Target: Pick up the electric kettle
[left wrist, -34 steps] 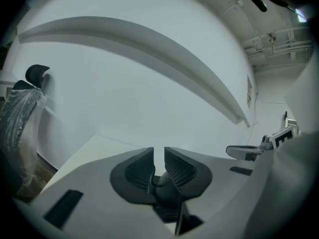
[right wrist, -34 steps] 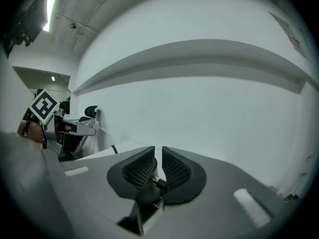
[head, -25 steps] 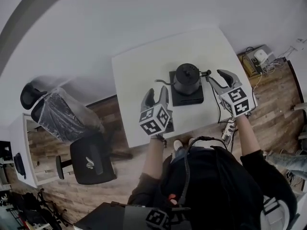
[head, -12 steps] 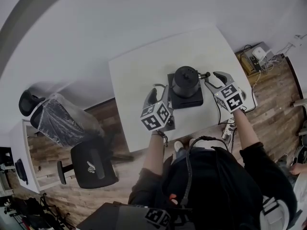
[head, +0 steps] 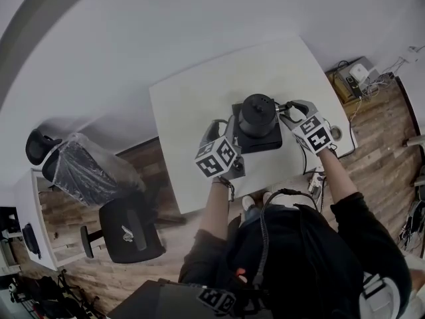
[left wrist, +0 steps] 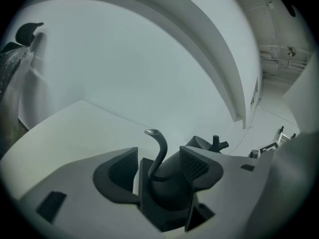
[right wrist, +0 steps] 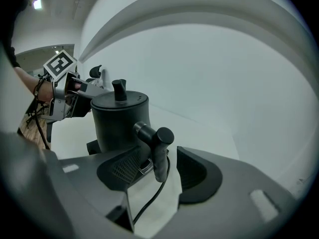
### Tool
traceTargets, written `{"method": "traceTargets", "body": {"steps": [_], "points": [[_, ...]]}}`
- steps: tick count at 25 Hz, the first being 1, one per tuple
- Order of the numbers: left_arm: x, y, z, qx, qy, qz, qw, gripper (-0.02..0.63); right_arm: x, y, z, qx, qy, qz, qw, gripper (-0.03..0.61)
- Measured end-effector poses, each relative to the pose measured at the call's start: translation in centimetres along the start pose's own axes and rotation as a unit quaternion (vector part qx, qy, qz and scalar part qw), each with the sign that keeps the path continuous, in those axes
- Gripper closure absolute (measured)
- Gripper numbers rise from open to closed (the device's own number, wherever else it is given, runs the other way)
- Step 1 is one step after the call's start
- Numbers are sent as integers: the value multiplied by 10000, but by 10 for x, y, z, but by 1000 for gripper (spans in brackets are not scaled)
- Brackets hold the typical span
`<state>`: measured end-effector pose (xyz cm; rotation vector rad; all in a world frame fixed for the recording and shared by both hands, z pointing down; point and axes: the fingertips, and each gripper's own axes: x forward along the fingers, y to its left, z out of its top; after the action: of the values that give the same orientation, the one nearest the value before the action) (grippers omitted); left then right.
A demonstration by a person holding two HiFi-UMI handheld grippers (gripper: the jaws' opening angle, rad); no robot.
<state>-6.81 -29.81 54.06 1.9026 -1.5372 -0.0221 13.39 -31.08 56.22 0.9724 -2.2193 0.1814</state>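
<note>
The black electric kettle [head: 257,113] stands on its square black base [head: 260,140] on a white table [head: 192,98]. My left gripper [head: 221,127] is at the kettle's left side. In the left gripper view the thin gooseneck spout [left wrist: 158,151] rises between the left gripper's [left wrist: 158,169] open jaws, untouched. My right gripper [head: 290,109] is at the kettle's right. In the right gripper view the stubby handle [right wrist: 158,151] hangs between its [right wrist: 159,172] open jaws, close to the left pad [right wrist: 127,168], not clamped. Both pairs of jaws have just been opening.
A black cord [right wrist: 149,198] runs from the kettle under my right gripper toward the table's near edge. Two office chairs [head: 123,231] stand on the wooden floor to the left. A box with cables [head: 352,78] sits on the floor at the right.
Both grippers have sunk and closed in on the kettle. The left came up to the spout side, the right slid left to the handle. Both jaws look wider.
</note>
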Motion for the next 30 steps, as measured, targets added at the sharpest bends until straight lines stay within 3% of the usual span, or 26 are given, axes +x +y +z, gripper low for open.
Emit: {"method": "traceTargets", "body": {"steps": [8, 19, 22, 26, 30], "points": [[7, 2, 9, -260, -227, 16, 9994, 364, 9, -1, 1, -18, 72, 29, 10000, 385], [15, -5, 8, -236, -184, -108, 9995, 365, 13, -4, 2, -16, 60, -27, 10000, 388], [15, -3, 7, -277, -211, -48, 9994, 369, 13, -5, 2, -31, 58, -40, 10000, 430], [14, 5, 7, -315, -255, 155, 9991, 495, 14, -4, 2, -82, 88, -48, 9999, 459], [13, 1, 7, -89, -249, 165, 9995, 555, 13, -3, 1, -185, 115, -101, 9997, 466]]}}
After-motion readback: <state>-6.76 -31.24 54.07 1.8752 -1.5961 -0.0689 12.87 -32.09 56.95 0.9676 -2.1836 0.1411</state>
